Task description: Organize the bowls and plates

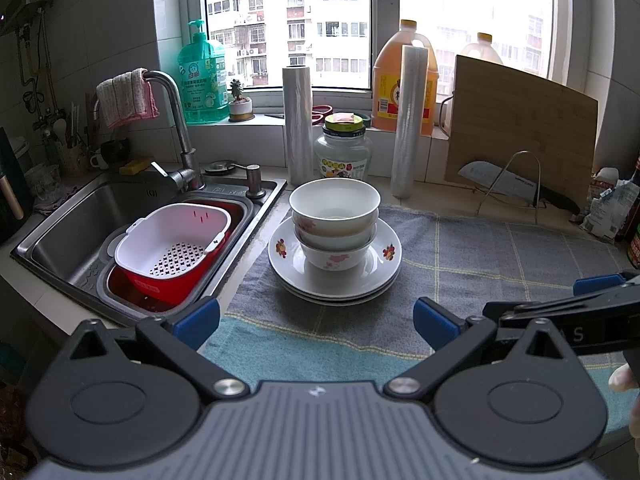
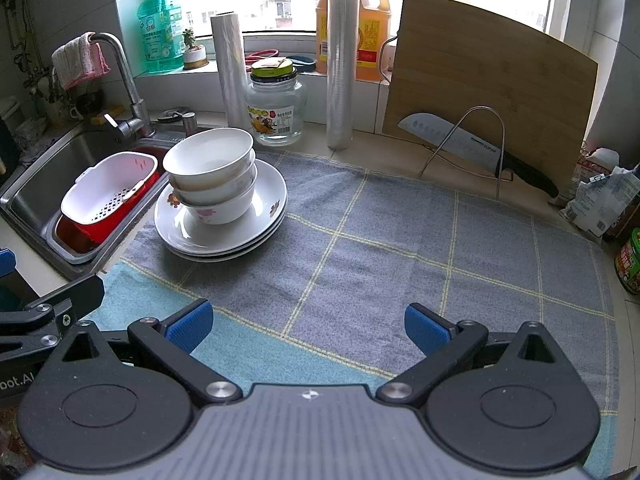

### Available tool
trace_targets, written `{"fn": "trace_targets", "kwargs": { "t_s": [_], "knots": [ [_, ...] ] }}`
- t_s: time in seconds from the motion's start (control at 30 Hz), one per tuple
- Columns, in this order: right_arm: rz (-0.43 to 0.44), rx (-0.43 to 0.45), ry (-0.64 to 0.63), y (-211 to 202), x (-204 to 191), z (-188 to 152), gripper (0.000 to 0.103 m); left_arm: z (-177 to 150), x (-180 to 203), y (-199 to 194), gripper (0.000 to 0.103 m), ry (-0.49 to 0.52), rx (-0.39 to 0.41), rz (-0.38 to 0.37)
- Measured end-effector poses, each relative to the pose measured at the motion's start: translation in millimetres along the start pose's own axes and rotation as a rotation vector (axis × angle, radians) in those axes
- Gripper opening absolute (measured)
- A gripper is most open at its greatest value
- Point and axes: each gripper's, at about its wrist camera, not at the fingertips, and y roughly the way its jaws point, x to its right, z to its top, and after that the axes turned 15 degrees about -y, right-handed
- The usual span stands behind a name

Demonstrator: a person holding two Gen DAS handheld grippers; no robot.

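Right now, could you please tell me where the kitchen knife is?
In the right wrist view, the kitchen knife rests on the wire rack, against the cutting board at the counter's far right.

You had three white floral bowls (image 1: 334,220) nested upright on a stack of white floral plates (image 1: 334,276) at the cloth's (image 2: 400,240) left edge, beside the sink.

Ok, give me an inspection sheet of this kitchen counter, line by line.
Surface: grey checked cloth with teal border covers the counter.
Job's things: three nested white bowls stand on stacked white floral plates.
Clutter: white plastic strainer in red basin in the steel sink; glass jar, two film rolls, knife on wire rack, bamboo board.
Grippers: left gripper and right gripper open, empty.
Cables: nothing seen.
Surroundings: window, bottles on sill.
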Motion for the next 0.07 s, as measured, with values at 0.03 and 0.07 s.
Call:
{"fn": "trace_targets", "kwargs": {
  "t_s": [0.03, 0.07],
  "knots": [
    [-0.001, 0.0, -0.001, 0.0, 0.0, 0.4, 0.103, 0.1, 0.0, 0.1, 0.102, 0.001, 0.0, 0.0],
    [-0.004, 0.001, -0.001, -0.2, -0.5, 0.9, 0.103, 0.0, 0.0, 0.0, 0.102, 0.0, 0.0, 0.001]
  ]
}}
